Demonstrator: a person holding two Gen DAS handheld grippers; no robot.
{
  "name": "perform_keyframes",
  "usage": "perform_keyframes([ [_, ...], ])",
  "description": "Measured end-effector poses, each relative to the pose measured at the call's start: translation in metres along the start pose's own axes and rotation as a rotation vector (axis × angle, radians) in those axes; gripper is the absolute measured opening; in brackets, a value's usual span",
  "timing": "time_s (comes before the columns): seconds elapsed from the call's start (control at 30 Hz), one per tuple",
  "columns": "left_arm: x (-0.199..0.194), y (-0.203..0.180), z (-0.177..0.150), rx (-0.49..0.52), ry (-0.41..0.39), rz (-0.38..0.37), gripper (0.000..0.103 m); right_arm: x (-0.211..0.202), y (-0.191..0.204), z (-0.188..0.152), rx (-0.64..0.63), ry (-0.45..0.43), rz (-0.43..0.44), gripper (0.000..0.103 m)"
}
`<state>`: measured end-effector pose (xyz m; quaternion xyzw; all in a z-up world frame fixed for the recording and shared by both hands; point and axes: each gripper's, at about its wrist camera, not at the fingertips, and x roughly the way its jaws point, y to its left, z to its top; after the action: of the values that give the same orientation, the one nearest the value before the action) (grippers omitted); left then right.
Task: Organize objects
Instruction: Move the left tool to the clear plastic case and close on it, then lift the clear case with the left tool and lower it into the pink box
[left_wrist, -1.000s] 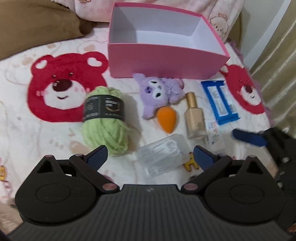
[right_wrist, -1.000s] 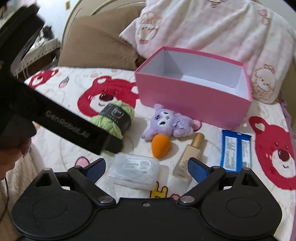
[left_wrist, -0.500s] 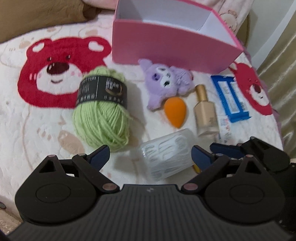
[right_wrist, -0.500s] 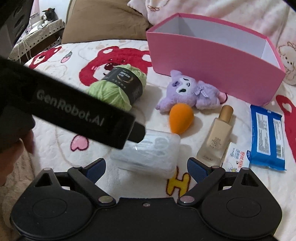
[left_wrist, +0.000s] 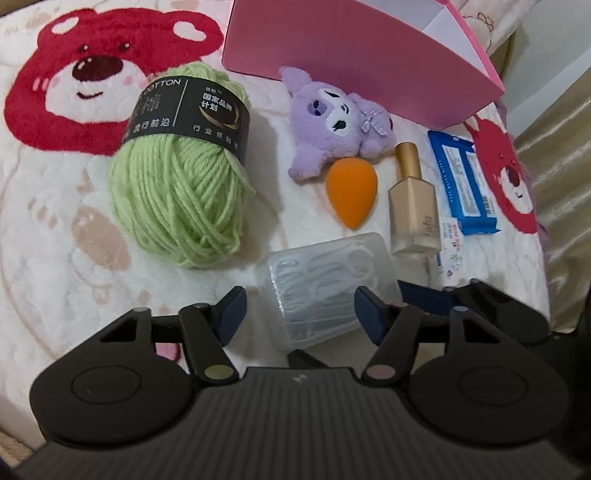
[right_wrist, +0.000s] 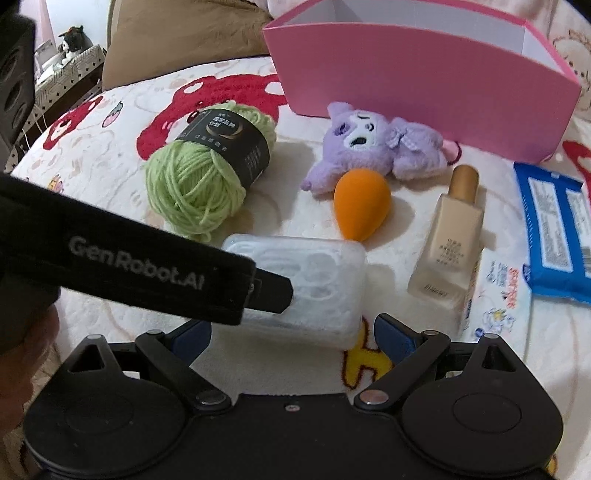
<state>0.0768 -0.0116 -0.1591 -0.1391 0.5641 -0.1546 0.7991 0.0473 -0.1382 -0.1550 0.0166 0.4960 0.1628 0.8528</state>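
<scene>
A bed covered by a cream blanket (left_wrist: 55, 229) with red bear faces, seen from two hand-held tools. From left to right lie a ball of green yarn (left_wrist: 181, 184), a purple plush toy (left_wrist: 336, 122), an orange makeup sponge (left_wrist: 351, 194), a beige foundation bottle (left_wrist: 412, 199) and a blue wipes packet (left_wrist: 465, 184). A pink box (left_wrist: 354, 59) stands open at twelve o'clock, behind them all.

Nearest the cameras sits a clear plastic case (left_wrist: 325, 288). The left tool (left_wrist: 299, 312) straddles it, its jaws just narrowed, the right finger at the case's edge and the left finger apart from it — no grip yet. The right tool (right_wrist: 291, 334) hovers just behind the same case, jaws wide and empty.

The two tools crowd one target and could collide. The case looks smooth and could slip or skid from a one-sided pinch.

In the left view, the case's long axis runs roughly from seven to one o'clock, lying flat.
</scene>
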Motion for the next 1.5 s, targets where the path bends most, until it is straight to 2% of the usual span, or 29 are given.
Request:
perform_keyframes([
  [0.1, 0.005, 0.003, 0.000, -0.031, 0.012, -0.044, 0.059, 0.003, -0.001, 0.001, 0.013, 0.004, 0.015, 0.096],
  [0.23, 0.012, 0.003, 0.002, -0.077, -0.012, -0.054, 0.059, 0.008, -0.008, 0.002, 0.080, 0.023, 0.034, 0.092],
  [0.43, 0.006, -0.001, -0.001, -0.033, -0.037, -0.043, 0.056, 0.009, 0.001, -0.002, 0.018, 0.013, -0.025, 0.085],
  [0.67, -0.003, -0.006, -0.003, 0.013, -0.057, -0.037, 0.056, 0.001, 0.011, -0.004, -0.062, -0.018, -0.077, 0.084],
  [0.9, -0.038, -0.019, 0.004, 0.061, -0.094, -0.041, 0.056, -0.029, 0.021, 0.000, -0.116, -0.118, -0.092, 0.084],
  [1.1, -0.071, -0.039, 0.020, 0.154, -0.133, -0.060, 0.056, -0.068, 0.015, 0.009, -0.111, -0.230, -0.090, 0.084],
  [1.23, -0.085, -0.059, 0.041, 0.221, -0.144, -0.059, 0.056, -0.084, 0.010, 0.026, -0.136, -0.262, -0.111, 0.084],
  [1.37, -0.090, -0.081, 0.073, 0.255, -0.196, -0.064, 0.056, -0.098, -0.003, 0.054, -0.146, -0.312, -0.160, 0.084],
  [1.5, -0.086, -0.106, 0.109, 0.295, -0.237, -0.054, 0.056, -0.102, -0.031, 0.089, -0.103, -0.339, -0.159, 0.084],
])
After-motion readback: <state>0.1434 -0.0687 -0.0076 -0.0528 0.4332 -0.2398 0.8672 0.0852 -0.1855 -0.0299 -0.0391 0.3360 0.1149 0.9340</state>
